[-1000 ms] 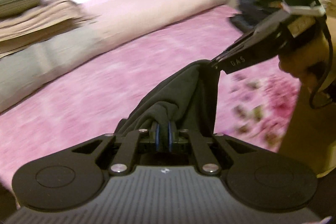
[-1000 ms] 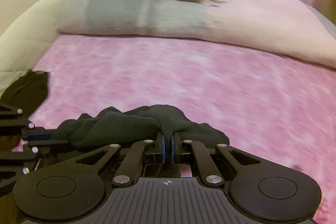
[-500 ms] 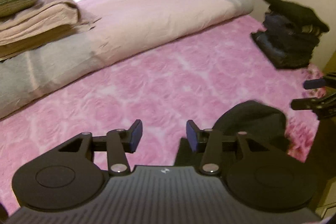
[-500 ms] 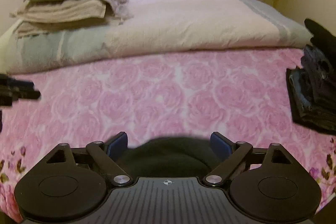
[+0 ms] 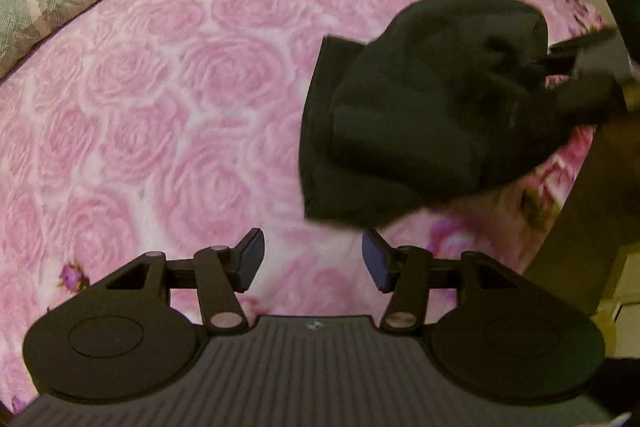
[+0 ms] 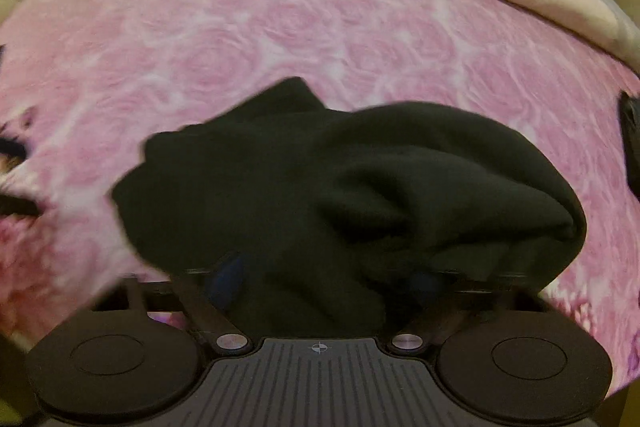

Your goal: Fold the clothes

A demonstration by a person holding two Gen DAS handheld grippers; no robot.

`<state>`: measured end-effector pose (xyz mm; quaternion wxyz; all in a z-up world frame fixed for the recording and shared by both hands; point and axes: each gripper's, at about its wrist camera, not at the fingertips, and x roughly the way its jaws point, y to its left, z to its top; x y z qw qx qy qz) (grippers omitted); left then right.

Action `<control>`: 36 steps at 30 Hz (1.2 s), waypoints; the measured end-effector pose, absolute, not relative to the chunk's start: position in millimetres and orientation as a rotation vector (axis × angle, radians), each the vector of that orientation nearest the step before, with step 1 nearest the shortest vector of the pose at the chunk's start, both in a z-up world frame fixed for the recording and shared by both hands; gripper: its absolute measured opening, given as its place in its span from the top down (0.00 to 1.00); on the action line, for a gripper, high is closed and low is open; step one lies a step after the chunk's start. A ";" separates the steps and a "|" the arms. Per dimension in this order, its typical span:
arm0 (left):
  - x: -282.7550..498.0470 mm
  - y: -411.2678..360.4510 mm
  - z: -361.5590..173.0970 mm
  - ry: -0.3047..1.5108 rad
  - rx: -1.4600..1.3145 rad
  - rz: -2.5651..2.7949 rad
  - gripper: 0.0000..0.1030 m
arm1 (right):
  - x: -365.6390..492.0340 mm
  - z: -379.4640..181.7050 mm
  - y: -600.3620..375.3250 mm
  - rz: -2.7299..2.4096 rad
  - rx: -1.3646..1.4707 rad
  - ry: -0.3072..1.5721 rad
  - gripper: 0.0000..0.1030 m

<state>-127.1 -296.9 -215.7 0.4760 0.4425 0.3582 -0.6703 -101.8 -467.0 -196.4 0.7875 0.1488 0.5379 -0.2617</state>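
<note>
Pointing down at the pink rose-patterned bedspread (image 5: 168,99), the left gripper (image 5: 312,259) is spreading wider with nothing between its blue pads — the crumpled black fabric garment (image 5: 432,107) lies on the bedspread just ahead. The right gripper (image 6: 320,279) is closing, garment bunched between its fingers.

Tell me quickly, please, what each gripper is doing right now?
Left gripper: jaws opening, nothing between them.
Right gripper: jaws closing around the black garment.
</note>
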 end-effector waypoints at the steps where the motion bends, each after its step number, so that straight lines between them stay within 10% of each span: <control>1: -124.9 -296.9 -216.2 0.877 1.084 -1.642 0.52 | -106.4 -192.6 -471.7 -0.568 0.356 1.143 0.86; 14: -196.4 -355.4 -192.7 0.642 1.078 -1.944 0.45 | -258.5 -21.1 -566.7 -0.906 0.736 0.631 0.98; 36: -346.1 -462.9 -139.4 0.454 0.925 -1.940 0.36 | -199.3 -21.0 -761.4 -0.430 0.797 0.512 0.98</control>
